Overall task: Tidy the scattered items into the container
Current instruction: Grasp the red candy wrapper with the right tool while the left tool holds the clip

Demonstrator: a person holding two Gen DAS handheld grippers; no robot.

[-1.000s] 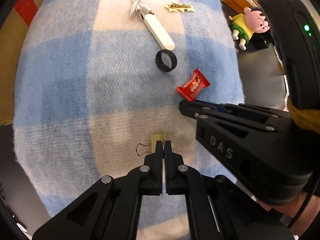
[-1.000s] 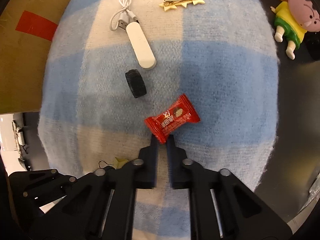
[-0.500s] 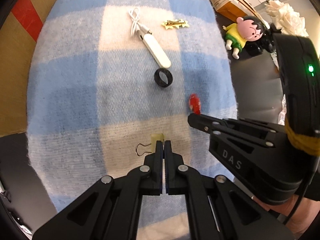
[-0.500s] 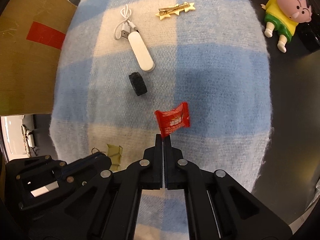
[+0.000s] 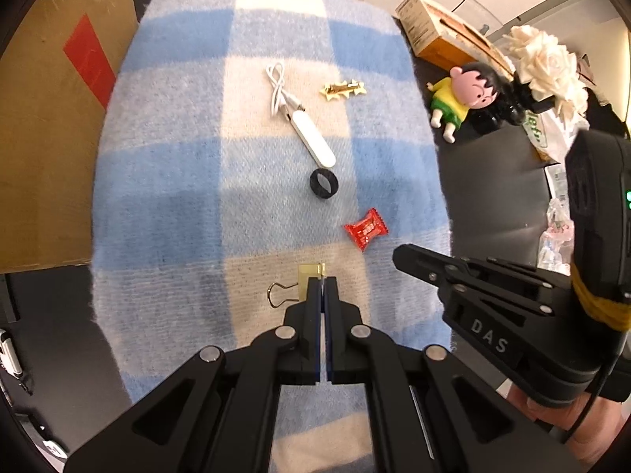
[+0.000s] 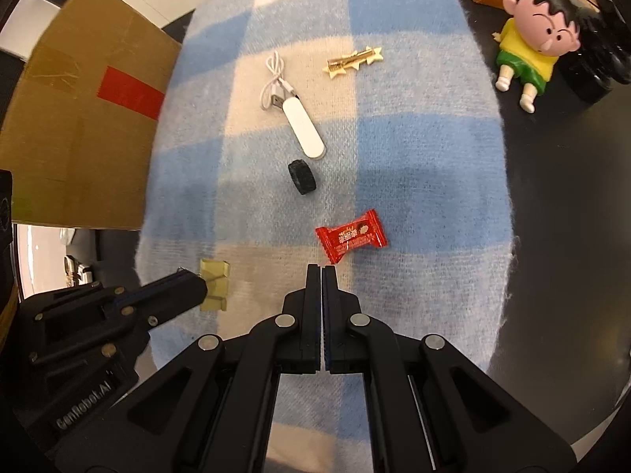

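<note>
Blanket (image 5: 165, 181): blue and cream checked, spread over a dark tabletop (image 6: 560, 205); its fringed right edge runs along bare dark surface, its left edge lies beside a cardboard box (image 5: 47, 149) with a red patch.

Left gripper (image 5: 323, 282): fingers pressed together, clamped on the yellow binder clip (image 5: 309, 274) at the near cream square; the clip's wire loop sticks out to the left. The right-wrist view shows the same clip (image 6: 215, 285) at those fingertips, near the blanket's left edge.

Right gripper (image 6: 322, 270): fingers closed together, tips just short of the lower corner of the red candy (image 6: 350, 236); whether they pinch the wrapper's corner cannot be told. In the left-wrist view the candy (image 5: 366, 229) appears apart from that gripper's tips.

Black ring (image 5: 324, 184): standing on edge mid-blanket, beyond the candy, with open cloth on either side.

White stick (image 5: 313, 142): lying diagonally just beyond the ring, joined to a coiled white cable (image 5: 278, 86).

Gold star hair clip (image 5: 343, 90): on the far cream square, right of the cable, well apart from the rest.

Off the blanket, right side: doll in a yellow shirt (image 6: 532, 51), white fabric flowers (image 5: 544, 63), orange carton (image 5: 437, 27).
</note>
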